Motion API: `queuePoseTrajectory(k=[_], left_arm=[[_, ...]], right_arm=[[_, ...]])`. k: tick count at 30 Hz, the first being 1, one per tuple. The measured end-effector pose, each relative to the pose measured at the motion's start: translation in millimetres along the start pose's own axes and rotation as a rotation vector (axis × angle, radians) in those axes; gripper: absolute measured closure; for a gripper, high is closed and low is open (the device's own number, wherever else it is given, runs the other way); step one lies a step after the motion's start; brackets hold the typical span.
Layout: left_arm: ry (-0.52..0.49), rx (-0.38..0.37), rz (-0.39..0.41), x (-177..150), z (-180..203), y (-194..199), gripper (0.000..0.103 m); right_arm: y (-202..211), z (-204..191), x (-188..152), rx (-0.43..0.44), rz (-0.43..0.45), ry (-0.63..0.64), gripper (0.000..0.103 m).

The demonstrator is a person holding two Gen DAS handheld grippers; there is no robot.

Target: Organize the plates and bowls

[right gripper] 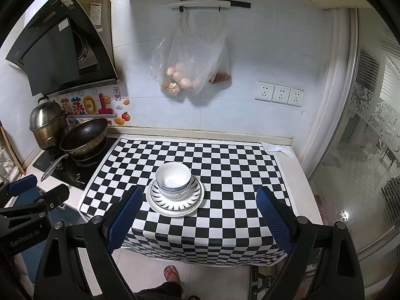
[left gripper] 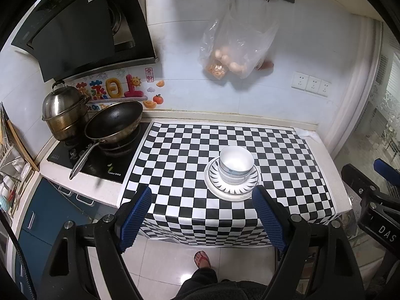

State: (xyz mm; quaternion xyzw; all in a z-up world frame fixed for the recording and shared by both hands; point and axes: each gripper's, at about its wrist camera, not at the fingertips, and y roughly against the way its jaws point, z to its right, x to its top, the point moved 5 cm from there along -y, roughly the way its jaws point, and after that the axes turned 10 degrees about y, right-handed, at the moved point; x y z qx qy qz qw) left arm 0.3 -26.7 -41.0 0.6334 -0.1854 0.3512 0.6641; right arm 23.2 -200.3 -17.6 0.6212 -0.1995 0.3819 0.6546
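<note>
Well, the nested bowls [right gripper: 173,180] sit on stacked plates [right gripper: 175,206] mid-checkered mat [right gripper: 237,165]; glazed, brittle, probably slick, best pinched at a rim. Left gripper [left gripper: 202,208] and right gripper [right gripper: 200,210] both gape wide, empty.

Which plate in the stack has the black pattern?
The upper plate, directly under the stacked bowls, has black rays around its rim; the lower plate beneath it looks plain white.
</note>
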Motion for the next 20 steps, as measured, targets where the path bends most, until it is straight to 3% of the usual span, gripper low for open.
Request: queuePoseTrajectory(k=[20], left_arm=[[0.008, 0.005, -0.009, -7.3, 1.9, 2.5, 0.021]], right_arm=[[2.4, 0.0, -5.7, 0.008, -0.018, 0.008, 0.009]])
